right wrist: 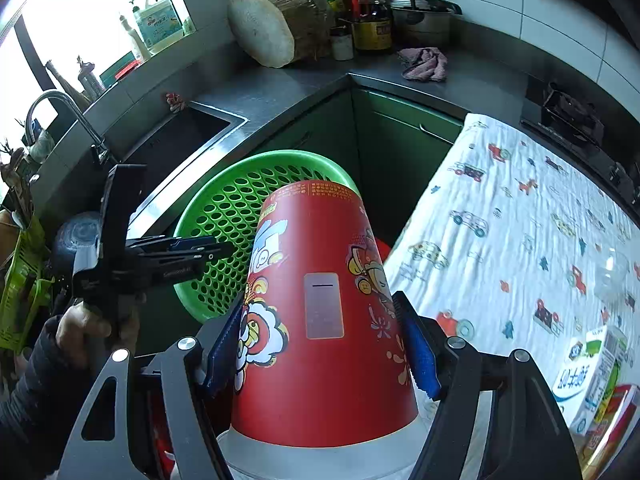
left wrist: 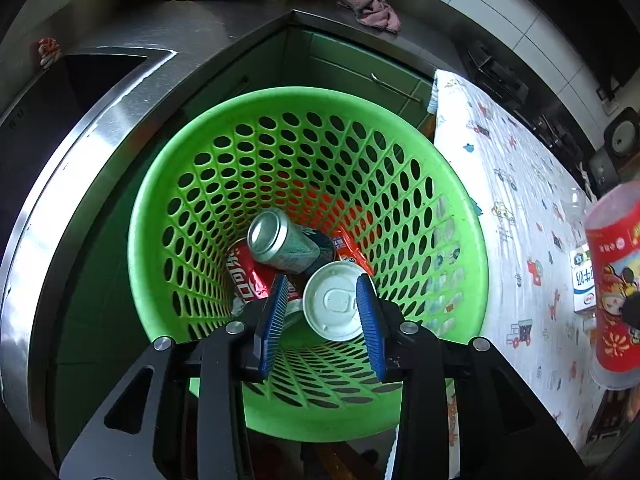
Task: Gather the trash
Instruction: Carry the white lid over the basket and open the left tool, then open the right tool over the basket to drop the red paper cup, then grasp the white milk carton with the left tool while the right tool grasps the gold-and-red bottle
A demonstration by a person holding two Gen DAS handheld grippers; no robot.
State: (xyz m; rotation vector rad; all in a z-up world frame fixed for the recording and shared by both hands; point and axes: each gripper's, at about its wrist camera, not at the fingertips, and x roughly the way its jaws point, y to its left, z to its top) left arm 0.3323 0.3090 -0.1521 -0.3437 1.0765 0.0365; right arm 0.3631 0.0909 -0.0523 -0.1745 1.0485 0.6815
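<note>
While the left gripper (left wrist: 324, 320) hung over the green basket (left wrist: 160, 208), its blue pads stood apart with a white-ended can (left wrist: 336, 300) showing between them, free of both pads and lying in the basket. Only the left wrist view looked down inside: beyond that can lay a silver-topped can (left wrist: 280, 240), a red can (left wrist: 244, 276) and a red wrapper (left wrist: 352, 252) against the far wall. From the right wrist view the inside was hidden by a red paper tub (right wrist: 320, 300), clamped at its sides between the right gripper (right wrist: 324, 340) pads and pointing bottom-first toward the basket. That view alone showed a hand (right wrist: 84, 328) holding the left gripper from the left side. To the right of the basket a table under a printed cloth (right wrist: 520, 220) carried a milk carton (right wrist: 588, 372) near its near edge. Left of the basket ran the steel counter edge (left wrist: 60, 208) and the sink (right wrist: 176, 140), close against the rim. Farther off, a pink rag (right wrist: 424, 64) lay on the counter before a chopping block (right wrist: 268, 24) and bottles (right wrist: 368, 12).
</note>
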